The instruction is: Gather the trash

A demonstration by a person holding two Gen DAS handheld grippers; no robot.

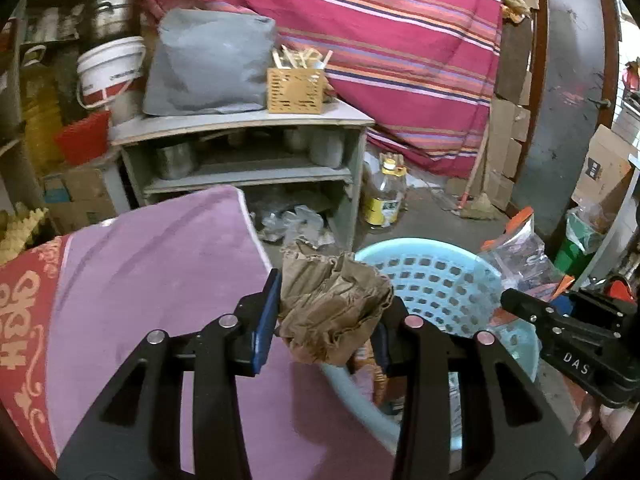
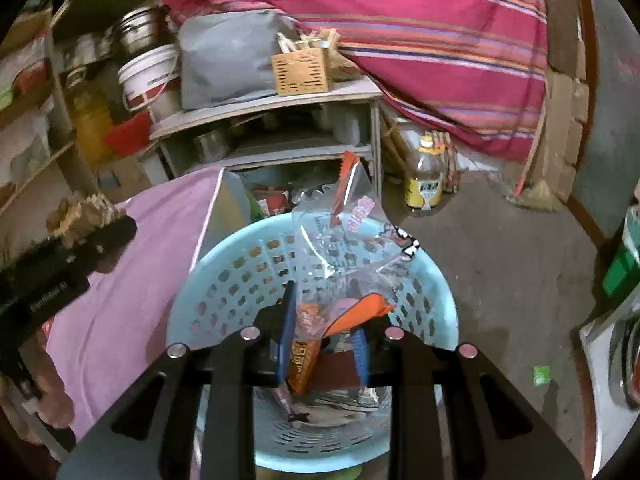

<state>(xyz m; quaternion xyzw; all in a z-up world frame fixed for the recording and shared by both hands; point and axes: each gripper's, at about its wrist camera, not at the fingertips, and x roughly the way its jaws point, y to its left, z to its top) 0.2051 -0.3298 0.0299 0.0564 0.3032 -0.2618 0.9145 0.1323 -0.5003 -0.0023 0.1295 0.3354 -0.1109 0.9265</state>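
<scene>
a: what is around the light blue basket (image 2: 224,280)?

b: behind the basket stands a grey shelf unit (image 1: 244,148) with metal pots inside. on top of it are a grey cloth bundle (image 1: 208,68) and a small wooden slotted box (image 1: 296,90) with sticks. a big striped red cloth (image 1: 380,40) hangs behind the basket, and an oil bottle (image 2: 426,178) stands on the floor behind it, to the right. the purple cover (image 1: 160,280) lies directly left of the basket and touches its rim.

a: and the fingers?

b: the left gripper (image 1: 326,320) is over the left rim of the basket. its fingers are partly spread and pinch a crumpled brown paper (image 1: 334,308) between the blue pads. the right gripper (image 2: 324,344) is above the basket opening. its fingers are narrow and pinch the lower end of a clear plastic wrapper (image 2: 352,240) with orange edges, which stands up over the basket.

a: what is in the basket?

b: i see an orange snack packet (image 2: 304,364) and other wrappers at the bottom, but they are partly hidden by the gripper.
</scene>
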